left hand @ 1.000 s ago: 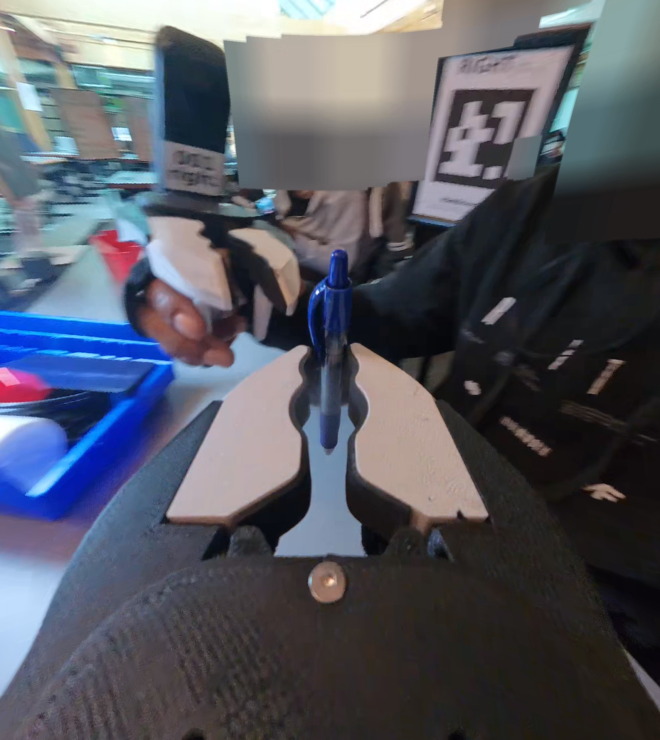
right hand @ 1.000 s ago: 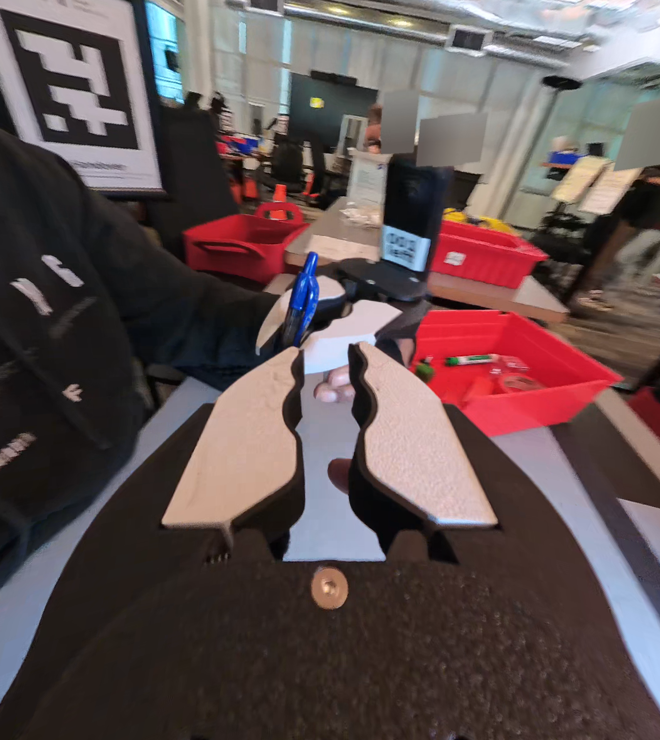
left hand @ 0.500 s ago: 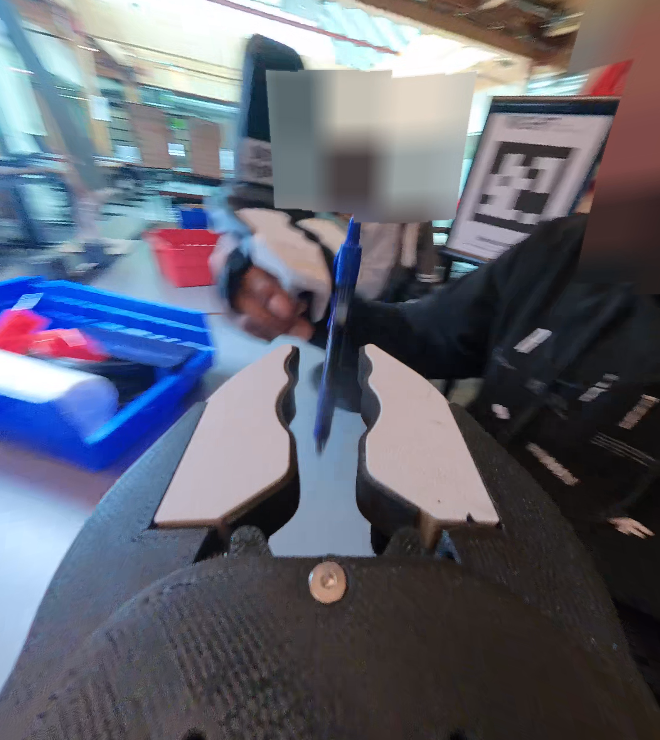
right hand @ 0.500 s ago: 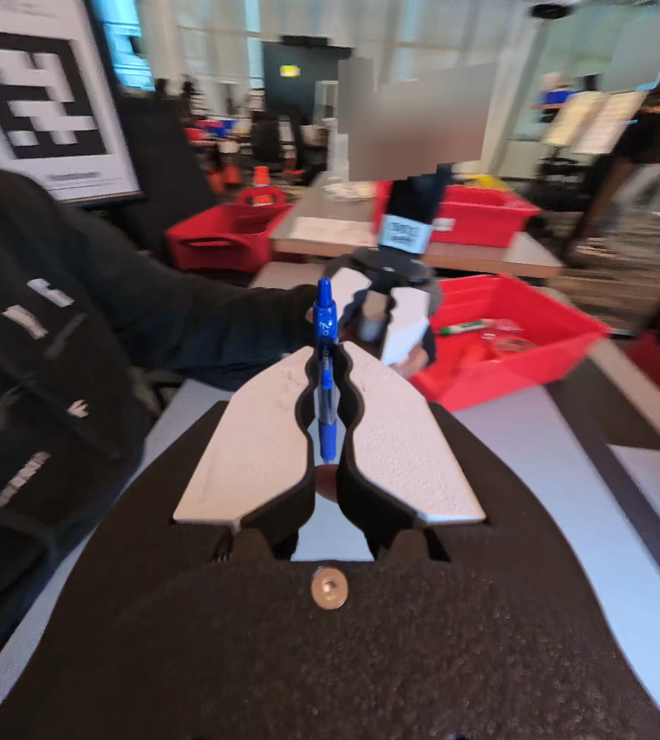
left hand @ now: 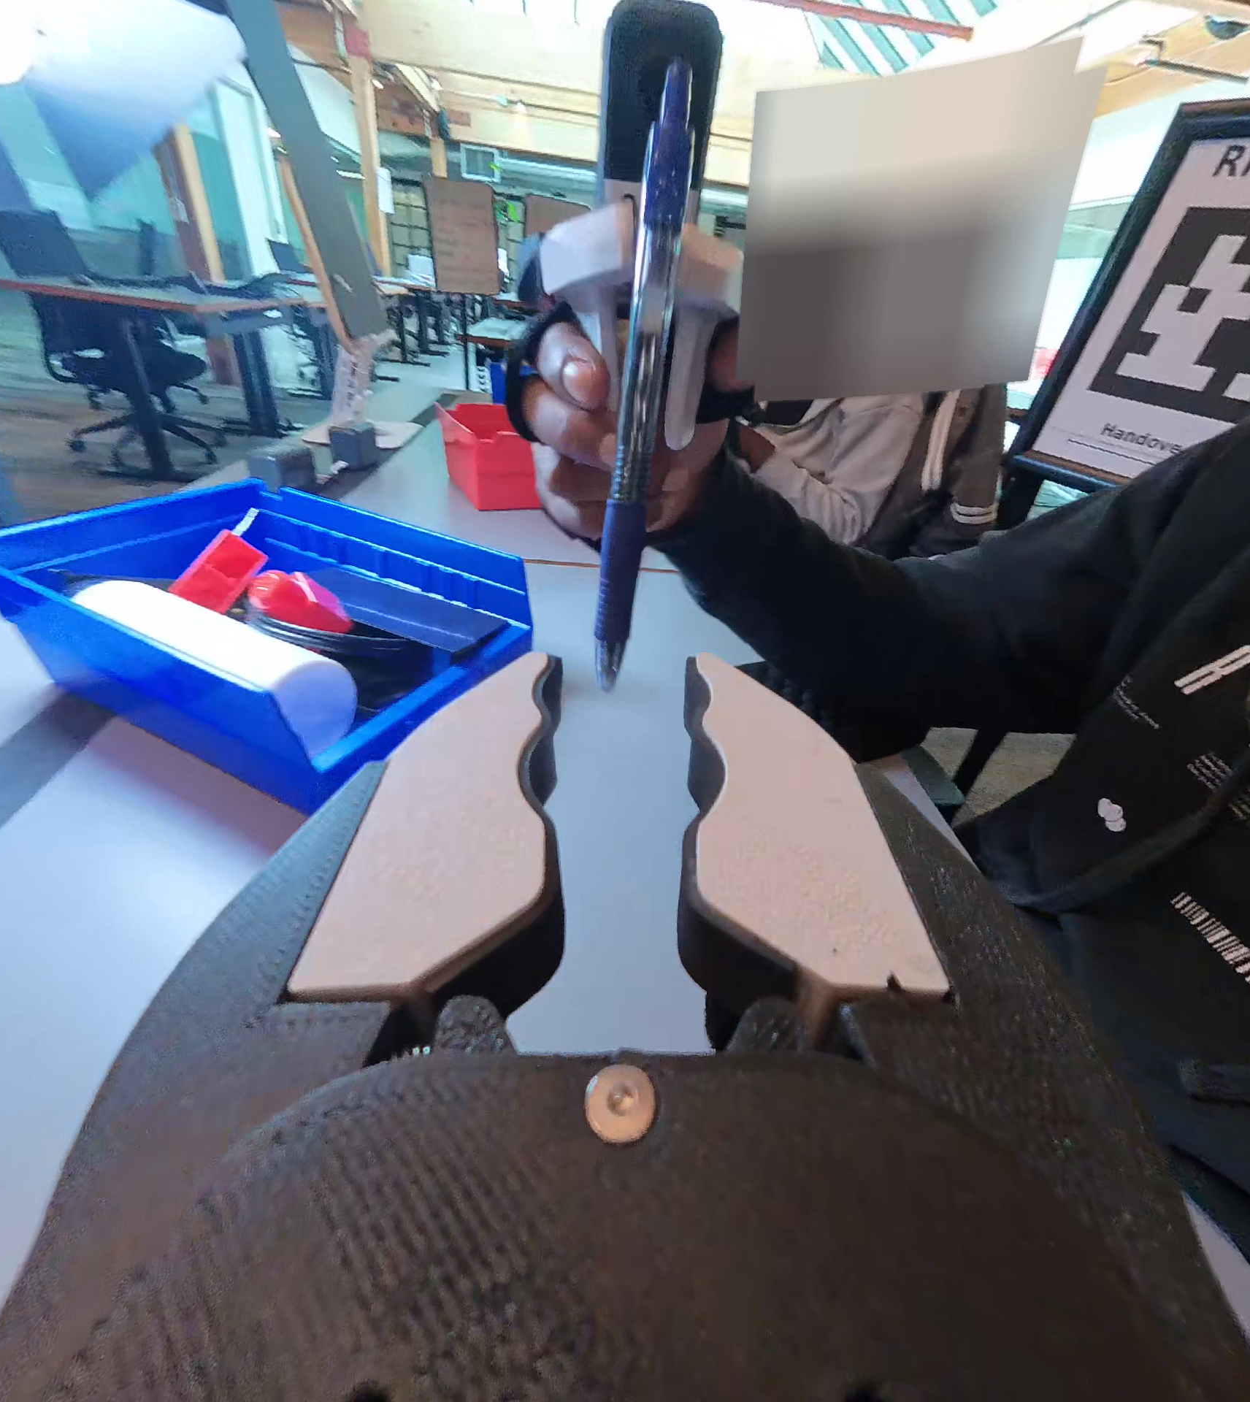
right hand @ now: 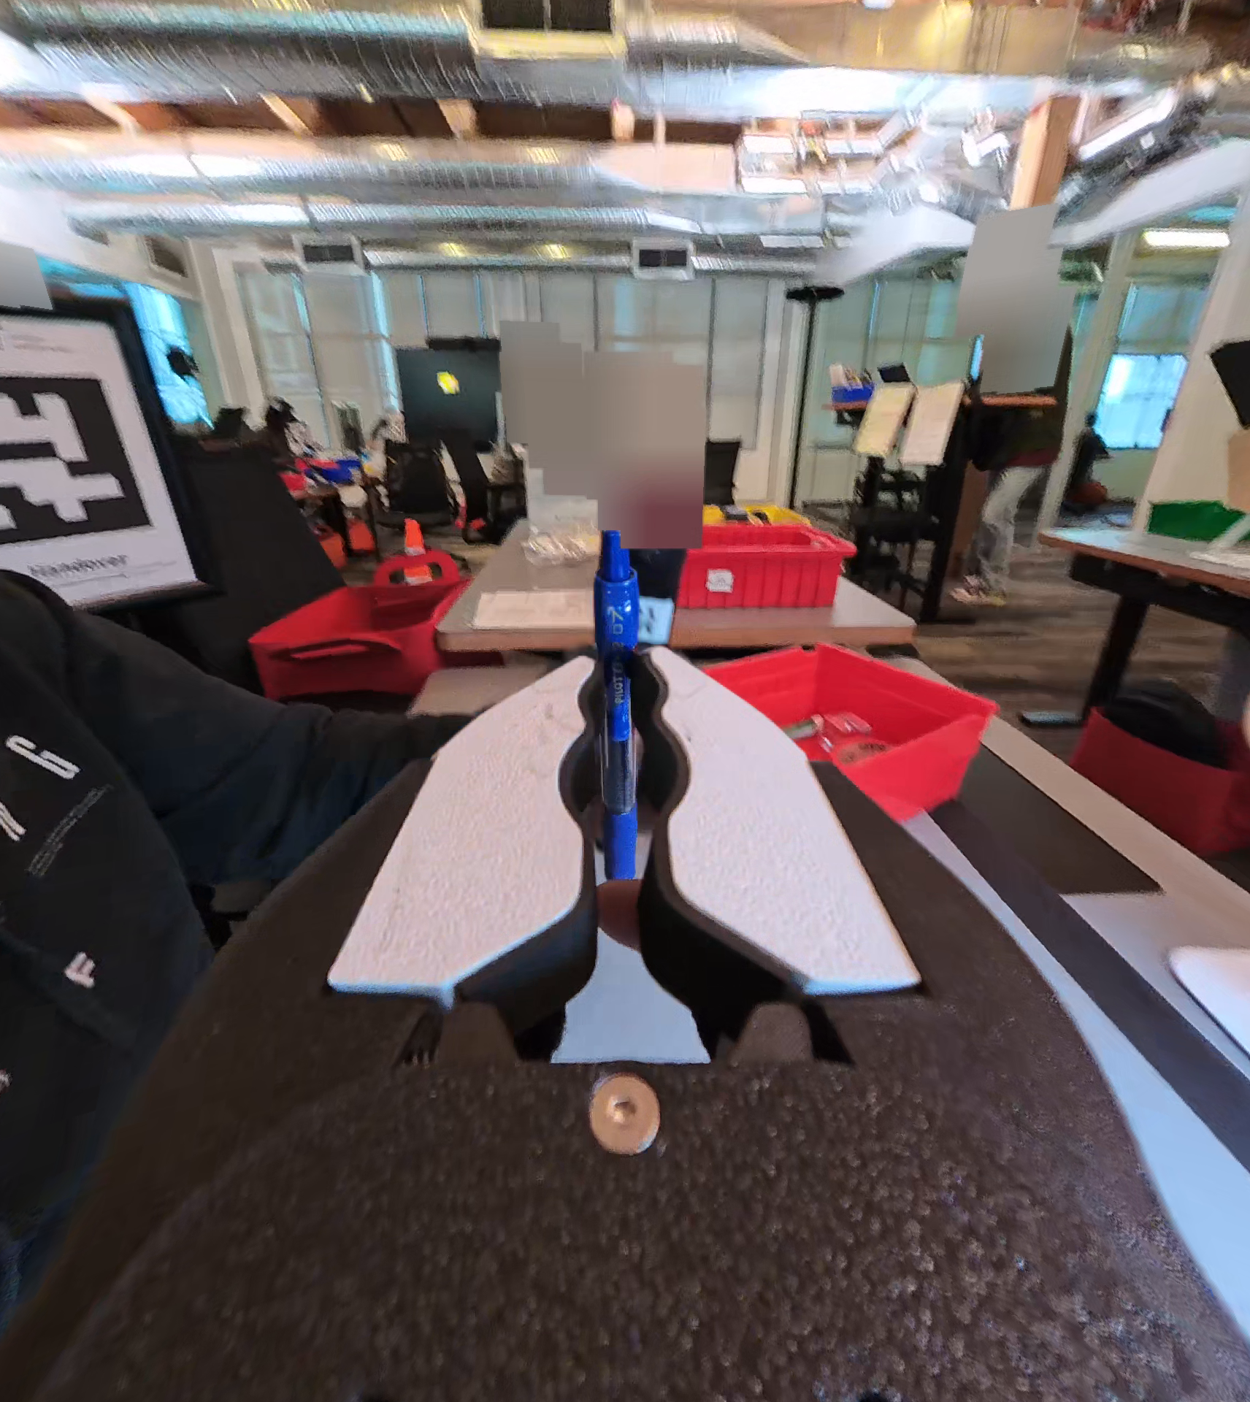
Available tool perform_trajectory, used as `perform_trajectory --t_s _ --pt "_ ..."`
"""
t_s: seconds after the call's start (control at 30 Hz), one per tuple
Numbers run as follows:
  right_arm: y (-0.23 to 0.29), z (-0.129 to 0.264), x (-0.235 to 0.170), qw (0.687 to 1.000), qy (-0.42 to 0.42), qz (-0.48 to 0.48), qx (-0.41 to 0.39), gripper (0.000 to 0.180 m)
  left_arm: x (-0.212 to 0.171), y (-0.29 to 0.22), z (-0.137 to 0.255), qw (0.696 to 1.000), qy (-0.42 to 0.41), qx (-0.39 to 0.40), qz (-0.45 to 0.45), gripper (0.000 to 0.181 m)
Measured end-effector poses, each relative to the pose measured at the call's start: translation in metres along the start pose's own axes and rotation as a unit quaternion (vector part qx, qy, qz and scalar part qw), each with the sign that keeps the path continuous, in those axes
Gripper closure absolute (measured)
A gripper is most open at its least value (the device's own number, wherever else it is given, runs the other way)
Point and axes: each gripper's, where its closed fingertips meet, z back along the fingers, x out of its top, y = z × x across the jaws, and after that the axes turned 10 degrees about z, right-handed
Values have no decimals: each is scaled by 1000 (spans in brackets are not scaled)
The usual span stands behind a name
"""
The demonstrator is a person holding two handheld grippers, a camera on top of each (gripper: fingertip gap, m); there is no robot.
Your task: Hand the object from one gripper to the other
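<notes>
A blue pen [right hand: 618, 728] stands upright between the pads of my right gripper [right hand: 622, 671], which is shut on its barrel. In the left wrist view the same pen [left hand: 641, 379] hangs tip down from the right gripper [left hand: 645, 303], a little beyond and above my left gripper [left hand: 618, 667]. My left gripper is open and empty, and the pen tip is just past its fingertips, apart from them. A hand holds the right gripper from behind.
A blue bin [left hand: 152, 675] with a white roll and red parts sits on the grey table [left hand: 76, 872] at left. A red bin [right hand: 903, 721] stands ahead of the right gripper. A person in a black hoodie [left hand: 1138, 683] sits close by, beside framed marker boards [left hand: 1214, 288]. There is about 10 centimetres between the tips of the two grippers.
The pen has passed from my left gripper to my right one. My left gripper has opened and let go, and the right gripper has shut on the pen and lifted it clear.
</notes>
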Motion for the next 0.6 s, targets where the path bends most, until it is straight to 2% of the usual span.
perform_trajectory --t_s 0.1,0.27,0.4,0.5,0.53,0.6 --pt "6 -10 3 998 -47 -24 18 173 -10 -2 -10 1000 18 -6 -4 151" --pt "9 -8 5 998 -56 -26 28 173 -8 -12 -8 999 13 -31 -20 171" --pt "3 -1 6 999 -47 -16 15 173 -1 -9 -3 999 17 -10 -26 172" --pt "-29 19 -6 994 46 43 -87 164 2 16 10 996 48 75 6 172" --pt "-42 31 -8 982 89 90 -139 159 1 29 17 991 58 114 38 172" --pt "-52 48 1 944 148 204 -214 158 1 42 29 984 56 139 98 172"
